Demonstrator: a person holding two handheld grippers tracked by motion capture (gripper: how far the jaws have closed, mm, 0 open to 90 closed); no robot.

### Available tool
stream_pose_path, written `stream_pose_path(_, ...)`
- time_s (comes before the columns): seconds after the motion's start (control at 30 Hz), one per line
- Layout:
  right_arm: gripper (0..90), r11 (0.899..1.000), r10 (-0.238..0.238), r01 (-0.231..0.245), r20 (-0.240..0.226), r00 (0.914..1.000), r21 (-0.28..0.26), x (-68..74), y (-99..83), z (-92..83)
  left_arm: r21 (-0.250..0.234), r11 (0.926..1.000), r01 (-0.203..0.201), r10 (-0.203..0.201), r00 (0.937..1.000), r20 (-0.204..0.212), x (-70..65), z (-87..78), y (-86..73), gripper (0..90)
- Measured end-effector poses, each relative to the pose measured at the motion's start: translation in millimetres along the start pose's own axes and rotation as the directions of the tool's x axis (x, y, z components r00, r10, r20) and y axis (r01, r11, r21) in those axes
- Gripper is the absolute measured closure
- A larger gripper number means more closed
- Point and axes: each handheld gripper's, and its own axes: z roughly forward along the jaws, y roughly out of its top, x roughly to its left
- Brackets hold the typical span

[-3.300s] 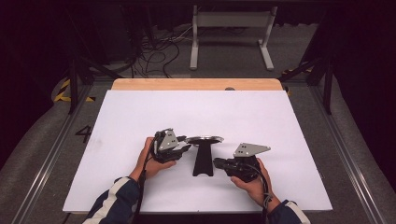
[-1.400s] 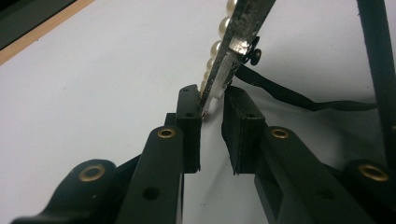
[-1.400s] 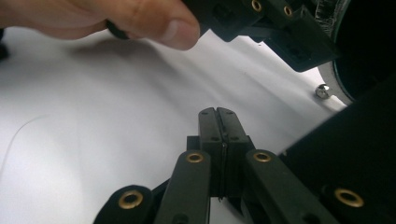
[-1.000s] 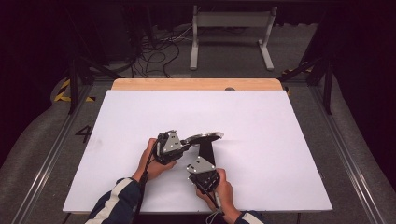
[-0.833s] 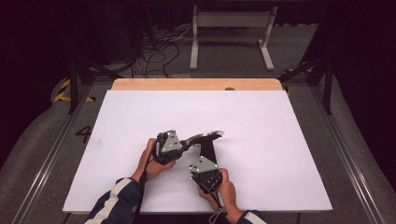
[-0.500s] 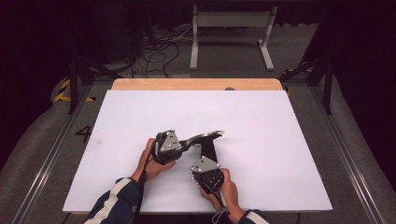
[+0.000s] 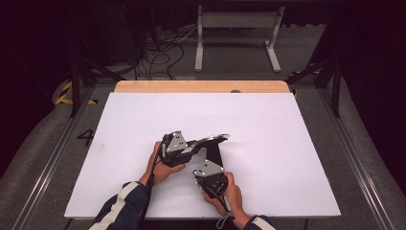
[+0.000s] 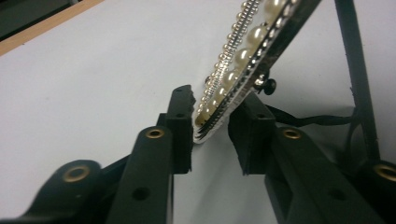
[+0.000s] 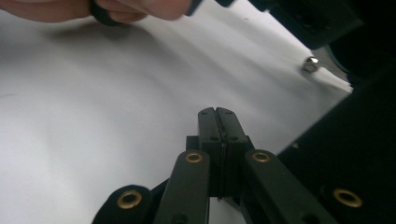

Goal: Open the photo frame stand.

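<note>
The white sheet covering the table serves as the reference surface. The left gripper has its jaws set either side of the rim of a flat silver frame edged with pearl-like beads and small metal studs; narrow gaps show on both sides, so it brackets rather than firmly pinches the rim. In the high view this beaded frame is tilted up off the sheet near its middle, with a black rear stand beneath it. The right gripper has its jaws pressed together on a thin dark edge, too thin to identify, just above the sheet. Judgement: the frame is lifted and its stand appears unfolded; standing it upright and releasing it remain. No containers are present.
</note>
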Motion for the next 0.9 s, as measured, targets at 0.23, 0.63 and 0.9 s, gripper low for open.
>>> stream_pose_path(0.23,90.0,0.999,-0.042,0.042,0.060,0.9973,-0.001,-0.9,2.9,-4.3,0.015,0.9995,-0.027,0.027,0.9992,-0.028,-3.3,0.8,1.5,74.0)
stream_pose_path(0.63,90.0,1.000,0.021,-0.021,0.041,0.9990,0.010,-11.4,0.1,-5.8,0.032,0.9972,-0.067,0.069,0.9965,-0.047,-6.6,0.4,2.8,77.2)
stream_pose_path(0.9,90.0,0.999,0.033,-0.033,0.046,0.9984,-0.001,-10.4,1.9,-5.4,0.030,0.9983,-0.051,0.053,0.9953,-0.080,-12.9,1.1,2.9,77.3)
